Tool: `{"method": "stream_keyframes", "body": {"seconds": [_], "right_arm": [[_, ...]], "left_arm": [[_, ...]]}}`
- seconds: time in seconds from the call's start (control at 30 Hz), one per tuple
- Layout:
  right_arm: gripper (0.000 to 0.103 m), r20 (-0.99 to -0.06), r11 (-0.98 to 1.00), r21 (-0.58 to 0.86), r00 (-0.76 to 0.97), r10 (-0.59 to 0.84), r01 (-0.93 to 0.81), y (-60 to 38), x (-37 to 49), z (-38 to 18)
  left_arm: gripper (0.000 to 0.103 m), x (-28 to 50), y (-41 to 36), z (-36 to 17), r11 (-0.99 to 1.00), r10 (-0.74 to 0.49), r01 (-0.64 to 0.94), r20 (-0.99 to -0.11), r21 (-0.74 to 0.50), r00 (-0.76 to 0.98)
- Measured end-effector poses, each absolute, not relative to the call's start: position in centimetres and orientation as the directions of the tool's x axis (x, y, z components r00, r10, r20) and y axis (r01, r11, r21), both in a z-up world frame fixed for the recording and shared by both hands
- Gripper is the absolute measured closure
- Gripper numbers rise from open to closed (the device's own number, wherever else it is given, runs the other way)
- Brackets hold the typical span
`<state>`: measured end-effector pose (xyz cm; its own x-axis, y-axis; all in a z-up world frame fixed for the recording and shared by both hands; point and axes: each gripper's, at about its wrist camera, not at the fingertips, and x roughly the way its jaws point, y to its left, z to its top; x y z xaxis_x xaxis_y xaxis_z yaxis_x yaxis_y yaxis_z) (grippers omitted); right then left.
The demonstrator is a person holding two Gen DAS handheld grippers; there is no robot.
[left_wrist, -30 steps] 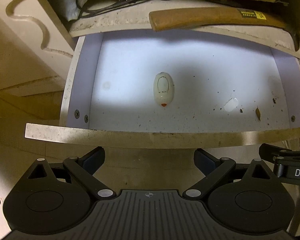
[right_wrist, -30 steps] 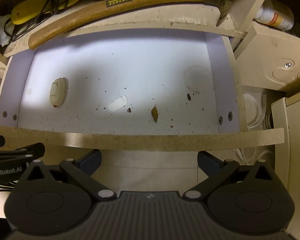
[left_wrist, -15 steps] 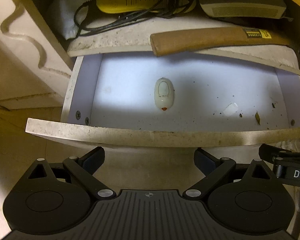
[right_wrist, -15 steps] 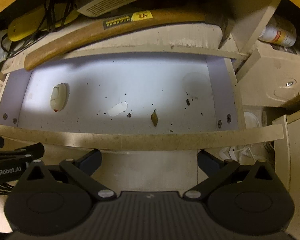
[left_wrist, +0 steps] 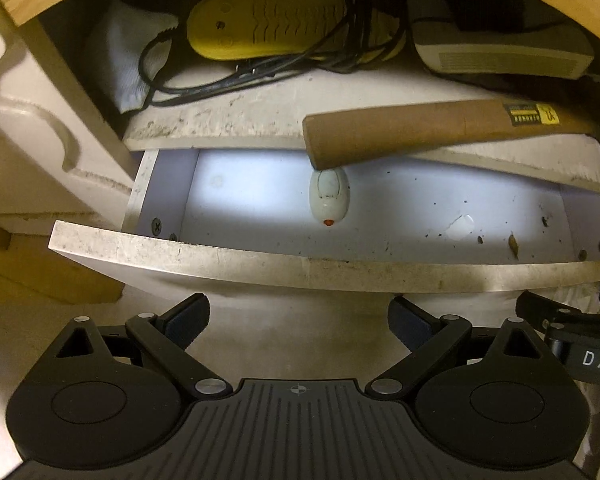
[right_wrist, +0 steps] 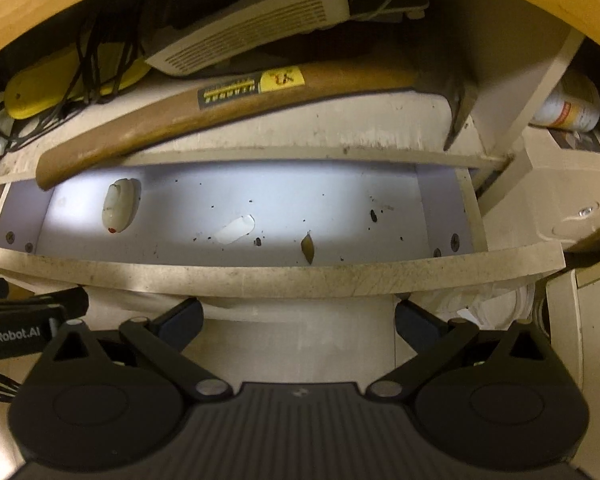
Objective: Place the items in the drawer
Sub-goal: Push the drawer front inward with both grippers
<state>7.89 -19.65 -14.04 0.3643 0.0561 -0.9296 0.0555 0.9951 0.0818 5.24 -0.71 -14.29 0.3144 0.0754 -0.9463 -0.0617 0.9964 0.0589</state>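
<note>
An open white drawer [left_wrist: 300, 270] [right_wrist: 260, 278] lies ahead, its floor lit and speckled with crumbs. A small white oval device with a red tip [left_wrist: 329, 199] [right_wrist: 119, 207] rests on the drawer floor, left of middle. On the shelf above lies a hammer with a wooden handle [left_wrist: 420, 136] [right_wrist: 204, 114], its handle end overhanging the drawer. My left gripper [left_wrist: 298, 318] and my right gripper [right_wrist: 298, 320] both stand open and empty, below and in front of the drawer's front panel.
The shelf above holds a yellow ribbed device [left_wrist: 276, 26] [right_wrist: 60, 80] tangled in black cables, a grey vented box [left_wrist: 500, 54] [right_wrist: 256, 28] and a white cloth [left_wrist: 128, 60]. A white scrap [right_wrist: 236, 229] and a brown leaf [right_wrist: 307, 245] lie in the drawer. A bottle [right_wrist: 568, 106] lies at right.
Both grippers have pulled back and tilted up, so more of the shelf above shows and less of the drawer floor. The hammer handle now overlaps the white device's top.
</note>
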Motion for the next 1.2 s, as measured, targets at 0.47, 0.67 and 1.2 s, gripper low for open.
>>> {"method": "stream_keyframes", "body": {"seconds": [0.47, 0.67, 1.2], "right_arm": [[0.001, -0.899, 0.994, 0.089, 0.435, 0.055, 0.058, -19.6, 7.3, -14.3], [0.0, -0.884, 0.995, 0.084, 0.464, 0.047, 0.059, -19.5, 6.9, -14.4], [0.0, -0.857, 0.994, 0.087, 0.513, 0.043, 0.061, -19.4, 6.0, -14.6]], "left_arm": [[0.004, 4.4, -1.0, -14.3, 0.995, 0.095, -0.033, -0.919, 0.089, 0.382], [0.004, 4.3, -0.8, -14.4, 0.996, 0.085, -0.042, -0.916, 0.074, 0.393], [0.0, 2.8, -1.0, -14.6, 0.995, 0.101, -0.047, -0.902, 0.089, 0.419]]}}
